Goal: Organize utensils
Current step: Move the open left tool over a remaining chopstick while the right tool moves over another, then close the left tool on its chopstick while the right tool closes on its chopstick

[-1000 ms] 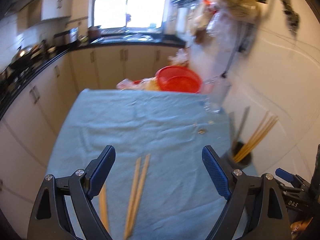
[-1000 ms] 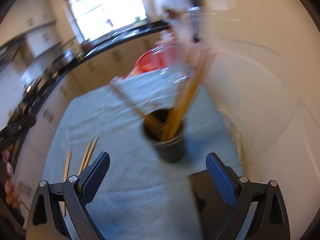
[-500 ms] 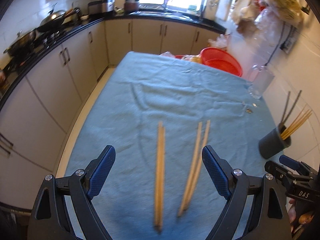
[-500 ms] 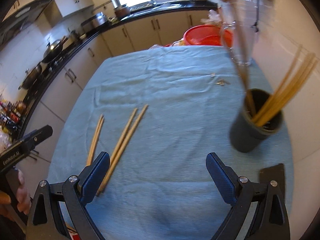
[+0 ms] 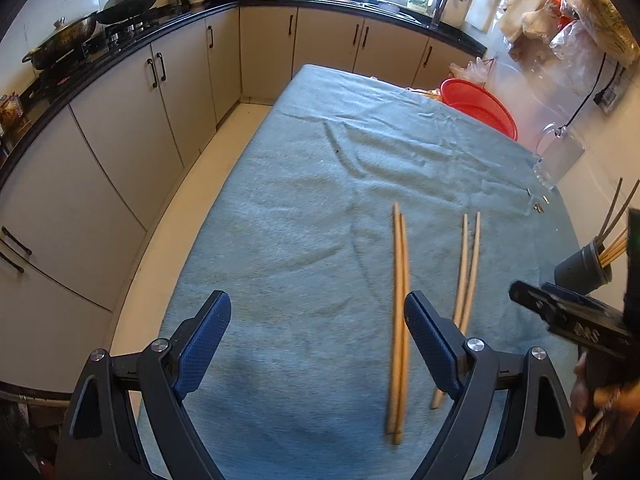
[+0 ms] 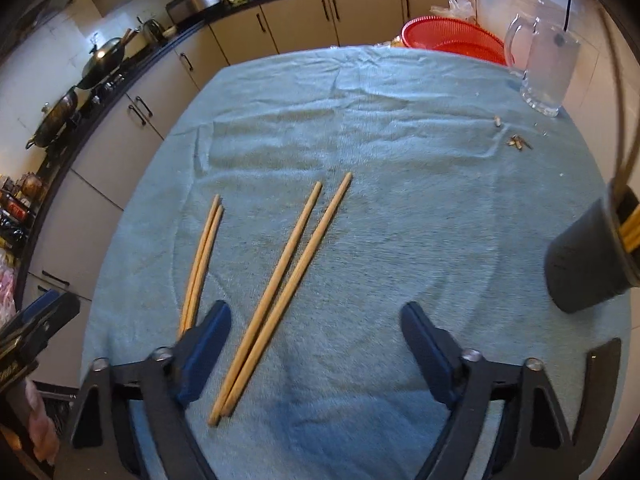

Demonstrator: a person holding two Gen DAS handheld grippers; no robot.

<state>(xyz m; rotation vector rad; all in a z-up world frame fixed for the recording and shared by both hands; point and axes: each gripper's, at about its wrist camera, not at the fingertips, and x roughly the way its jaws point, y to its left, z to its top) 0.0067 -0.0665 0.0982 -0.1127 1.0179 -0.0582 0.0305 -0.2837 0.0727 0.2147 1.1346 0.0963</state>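
Note:
Two pairs of wooden chopsticks lie on a blue-green cloth [image 5: 300, 208]. In the left wrist view the nearer pair [image 5: 400, 320] runs just inside the right finger of my left gripper [image 5: 316, 304], which is open and empty above the cloth. The other pair [image 5: 468, 280] lies past that finger. In the right wrist view that second pair [image 6: 288, 276] lies between the fingers of my right gripper [image 6: 316, 312], nearer the left one. Its jaws are closing and the pads touch nothing. The first pair [image 6: 202, 256] lies outside. A black holder [image 6: 588, 264] with chopsticks stands at the right.
A red basket [image 6: 452, 40] and a clear glass mug [image 6: 548, 68] stand at the cloth's far right. Small scraps [image 6: 518, 142] lie near the mug. Kitchen cabinets [image 5: 160, 120] run along the left, beyond the table's edge. A wall bounds the right.
Both grippers have come down and closer to the cloth. The chopsticks look larger and nearer to both. The holder has slid to the right edge of the right wrist view.

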